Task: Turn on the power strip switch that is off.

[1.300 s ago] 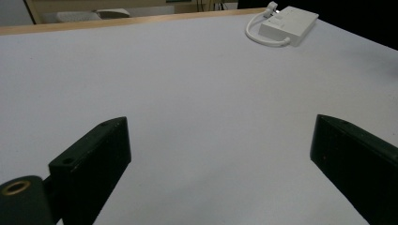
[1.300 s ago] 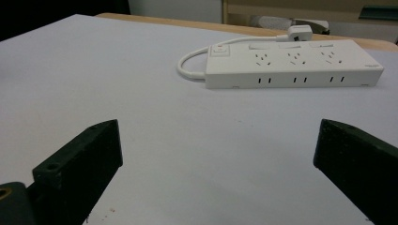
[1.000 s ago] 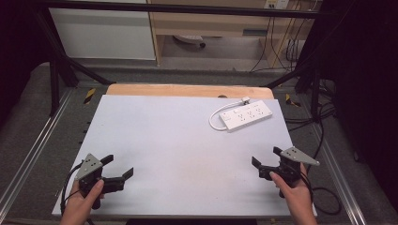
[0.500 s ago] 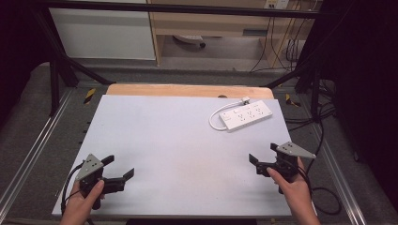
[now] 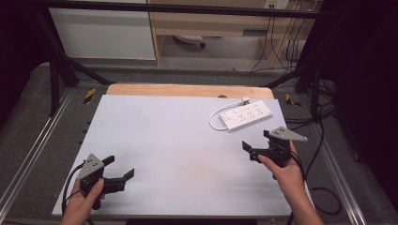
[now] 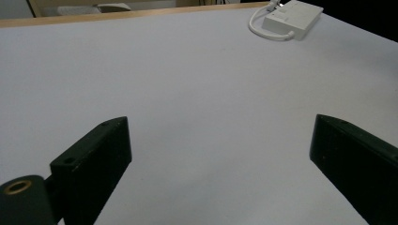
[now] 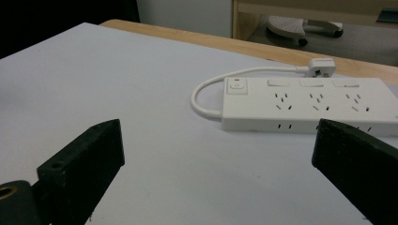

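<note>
A white power strip [image 5: 246,115] lies on the white tabletop [image 5: 178,140] at the back right, its short cable curled at its left end and its plug beside it. My right gripper [image 5: 256,139] stands open just in front of the strip, nothing between its fingers. In the right gripper view the power strip [image 7: 309,105] lies ahead and to the right of the open right gripper [image 7: 219,127]. My left gripper [image 5: 119,167] is open near the front left corner. In the left gripper view the left gripper [image 6: 219,124] frames bare table, with the power strip [image 6: 291,16] far off.
A wooden strip [image 5: 187,90] borders the table's back edge. Metal rails [image 5: 33,154] run along both sides. Black cables [image 5: 324,140] trail off the right side. A wooden shelf unit [image 5: 225,23] and a white cabinet stand behind the table.
My right gripper has moved forward, away from the front edge and closer to the power strip. The left gripper has stayed about where it was.
</note>
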